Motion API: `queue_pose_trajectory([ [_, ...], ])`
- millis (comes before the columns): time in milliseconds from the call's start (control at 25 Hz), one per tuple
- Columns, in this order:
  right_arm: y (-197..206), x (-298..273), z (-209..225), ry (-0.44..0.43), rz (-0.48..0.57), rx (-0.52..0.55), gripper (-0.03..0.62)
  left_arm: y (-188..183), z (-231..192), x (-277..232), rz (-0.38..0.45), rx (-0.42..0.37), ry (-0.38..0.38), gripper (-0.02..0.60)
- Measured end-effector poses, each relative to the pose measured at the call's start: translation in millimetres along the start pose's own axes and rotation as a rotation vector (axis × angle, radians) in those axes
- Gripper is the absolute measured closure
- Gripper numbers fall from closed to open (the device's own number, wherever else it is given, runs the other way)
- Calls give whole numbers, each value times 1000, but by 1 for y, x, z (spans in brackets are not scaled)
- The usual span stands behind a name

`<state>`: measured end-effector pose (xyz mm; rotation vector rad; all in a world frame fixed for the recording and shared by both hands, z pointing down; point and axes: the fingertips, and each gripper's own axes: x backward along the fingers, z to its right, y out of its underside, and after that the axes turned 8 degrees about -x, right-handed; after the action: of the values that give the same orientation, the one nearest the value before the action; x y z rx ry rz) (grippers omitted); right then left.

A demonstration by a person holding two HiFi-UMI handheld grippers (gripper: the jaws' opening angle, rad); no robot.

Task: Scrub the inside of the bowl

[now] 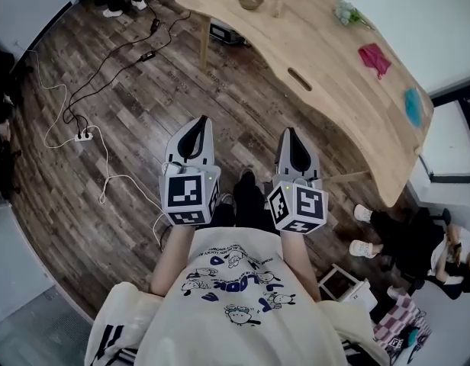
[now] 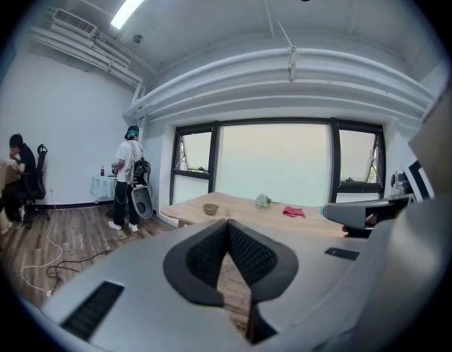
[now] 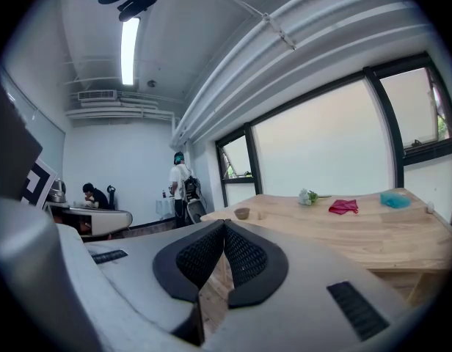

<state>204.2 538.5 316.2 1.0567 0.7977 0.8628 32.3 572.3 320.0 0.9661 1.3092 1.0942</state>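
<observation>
A small brown bowl (image 1: 250, 0) stands near the far left end of a long wooden table (image 1: 326, 67); it also shows as the bowl (image 2: 210, 210) in the left gripper view and the bowl (image 3: 242, 213) in the right gripper view. My left gripper (image 1: 202, 120) and right gripper (image 1: 289, 132) are held side by side over the wood floor, well short of the table. Both are shut with nothing between their black pads. Both point toward the table, and neither is near the bowl.
On the table lie a pink cloth (image 1: 375, 58), a blue item (image 1: 412, 105) and a small plant sprig (image 1: 346, 13). Cables and a power strip (image 1: 82, 136) trail over the floor at left. A person (image 2: 128, 174) stands by the window; another sits at right (image 1: 441, 250).
</observation>
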Motion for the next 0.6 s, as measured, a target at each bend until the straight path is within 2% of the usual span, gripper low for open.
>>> queue_pose_trajectory([
  [320,3,-55,12,-29,-38,-7,597,5,-18,-43,-30,18,-47,555],
  [600,-10,-128,36,-47,-43,-4,597,-5,-29,-118,-47,18,-63,555],
])
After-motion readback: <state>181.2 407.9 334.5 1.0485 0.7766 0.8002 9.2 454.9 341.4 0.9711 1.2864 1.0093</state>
